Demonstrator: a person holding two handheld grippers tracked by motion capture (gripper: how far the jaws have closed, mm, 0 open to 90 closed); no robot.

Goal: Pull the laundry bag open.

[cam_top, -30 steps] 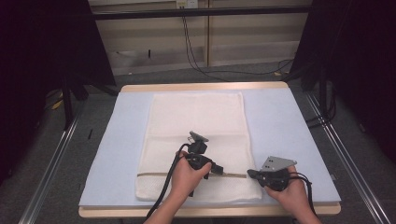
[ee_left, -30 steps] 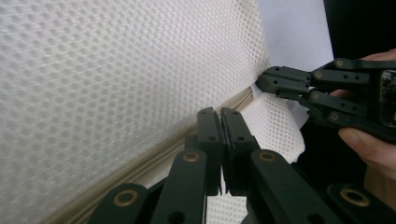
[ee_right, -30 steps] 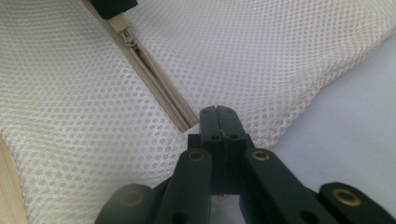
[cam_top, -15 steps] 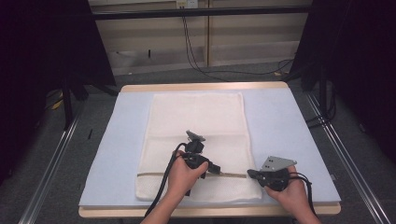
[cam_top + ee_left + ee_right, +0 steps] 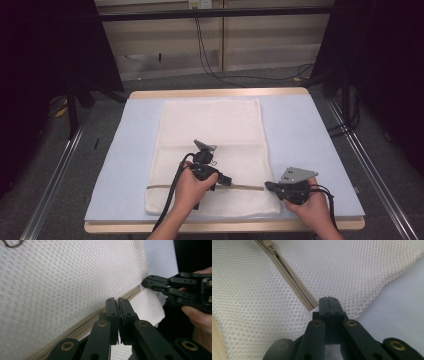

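- Left hand-held gripper (image 5: 226, 181), compared with half a second ago, shifted a little rightward along the beige zipper (image 5: 245, 187) of the white mesh laundry bag (image 5: 212, 145).
- Jaws pressed together in the left gripper view; whether pinching the zipper pull, cannot tell, since the tips hide it.
- Right hand-held gripper (image 5: 269, 186) unmoved at the bag's right edge, jaws pressed together just past the zipper's end (image 5: 312, 305), seemingly clamping the mesh as an anchor.
- Bag lying flat on the blue-covered counter (image 5: 320, 135), near the person's edge, zipper running across its lower part.
- Judging by that small shift: zipper probably being drawn toward the anchored end, a short stretch left between the two grippers.
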